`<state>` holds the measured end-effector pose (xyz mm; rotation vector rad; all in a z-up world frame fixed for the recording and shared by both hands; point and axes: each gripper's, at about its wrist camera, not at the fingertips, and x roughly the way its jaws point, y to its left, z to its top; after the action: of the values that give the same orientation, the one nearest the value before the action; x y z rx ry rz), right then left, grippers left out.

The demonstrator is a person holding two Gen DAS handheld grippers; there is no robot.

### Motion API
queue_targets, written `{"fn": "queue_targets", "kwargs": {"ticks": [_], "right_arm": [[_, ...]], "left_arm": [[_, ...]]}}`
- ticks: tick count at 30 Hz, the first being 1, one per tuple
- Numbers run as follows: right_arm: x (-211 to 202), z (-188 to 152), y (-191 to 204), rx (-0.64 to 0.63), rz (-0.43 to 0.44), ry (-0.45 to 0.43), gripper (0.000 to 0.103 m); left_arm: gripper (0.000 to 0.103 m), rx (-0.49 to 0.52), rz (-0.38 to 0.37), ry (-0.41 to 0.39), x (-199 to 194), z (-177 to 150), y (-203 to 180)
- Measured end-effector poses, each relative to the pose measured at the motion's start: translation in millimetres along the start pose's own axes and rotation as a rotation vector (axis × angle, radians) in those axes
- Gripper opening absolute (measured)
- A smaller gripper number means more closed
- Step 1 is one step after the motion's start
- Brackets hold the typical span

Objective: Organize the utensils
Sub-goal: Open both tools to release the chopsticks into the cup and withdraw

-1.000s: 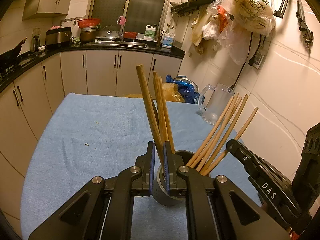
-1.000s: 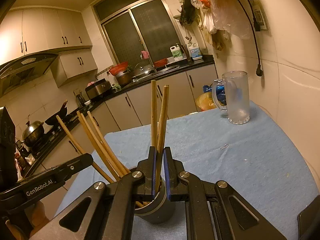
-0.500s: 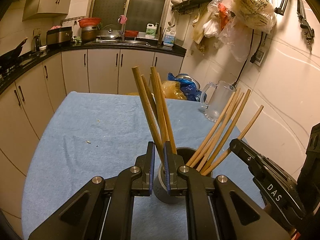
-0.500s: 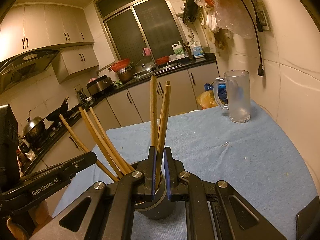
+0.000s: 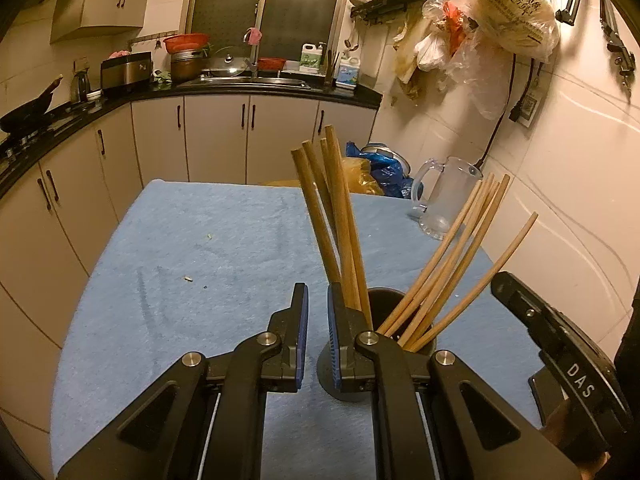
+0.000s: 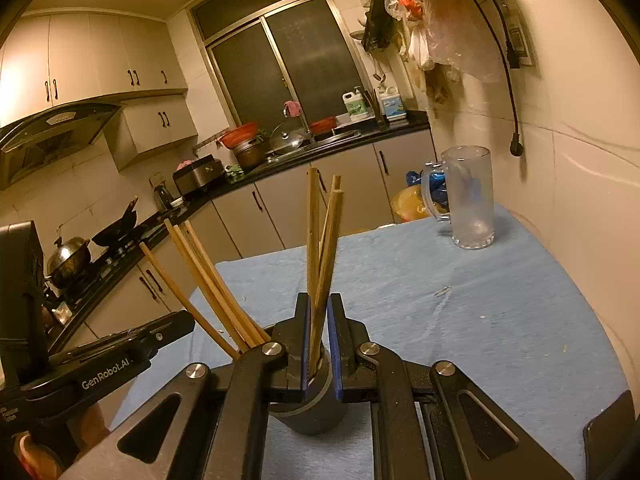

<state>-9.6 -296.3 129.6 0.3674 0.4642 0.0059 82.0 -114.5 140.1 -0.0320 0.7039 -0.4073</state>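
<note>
A dark grey utensil cup (image 5: 420, 344) (image 6: 316, 412) stands on the blue cloth and holds several wooden chopsticks (image 5: 340, 220) (image 6: 320, 248). Some lean right in the left wrist view (image 5: 452, 264). My left gripper (image 5: 317, 316) is slightly open and empty, its jaws just left of the upright chopsticks. My right gripper (image 6: 319, 328) has its jaws a small way apart around the upright chopsticks above the cup; the sticks stand loose between the pads. Each gripper shows at the edge of the other view.
A glass mug (image 5: 444, 196) (image 6: 468, 196) stands at the table's far right near the tiled wall. The blue cloth (image 5: 200, 248) carries a few crumbs. Kitchen cabinets and a sink counter (image 5: 248, 84) lie beyond. Plastic bags (image 5: 500, 12) hang on the wall.
Both grippers have opened a little and let go of the chopsticks, which now stand in the cup. The left gripper has shifted left of its bundle.
</note>
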Motion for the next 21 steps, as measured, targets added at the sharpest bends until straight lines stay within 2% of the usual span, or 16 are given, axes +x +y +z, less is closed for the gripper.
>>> {"fn": "queue_targets", "kwargs": {"ticks": [1,5,9,14,16,18,20,21], "right_arm": [[-2,0,0,0.004,-0.003,-0.002,0.01],[-7,0,1,0.003,-0.01,-0.002,0.016],[-13,1,4,-0.006,-0.017,-0.011,0.028],[-20,1,3,-0.005,-0.027,-0.021,0.032],[-25,1,0,0.002,-0.037,-0.028,0.038],[-28,1,-2,0.004,-0.052,-0.033,0.052],[-33,-1,-4,0.006,-0.078,-0.033,0.063],[-36,-3,-5,0.008,-0.101,-0.034,0.07]], "left_arm": [[0.01,0.001,0.003,0.002,0,0,0],[0.028,0.001,0.021,0.002,-1,0,0],[0.03,0.004,0.034,0.002,-3,-2,0],[0.041,0.0,0.076,-0.001,-6,-6,3],[0.045,0.001,0.102,-0.005,-9,-9,6],[0.051,0.0,0.126,-0.006,-12,-13,8],[0.067,-0.009,0.159,-0.003,-15,-16,10],[0.07,-0.011,0.178,-0.001,-18,-20,11]]}}
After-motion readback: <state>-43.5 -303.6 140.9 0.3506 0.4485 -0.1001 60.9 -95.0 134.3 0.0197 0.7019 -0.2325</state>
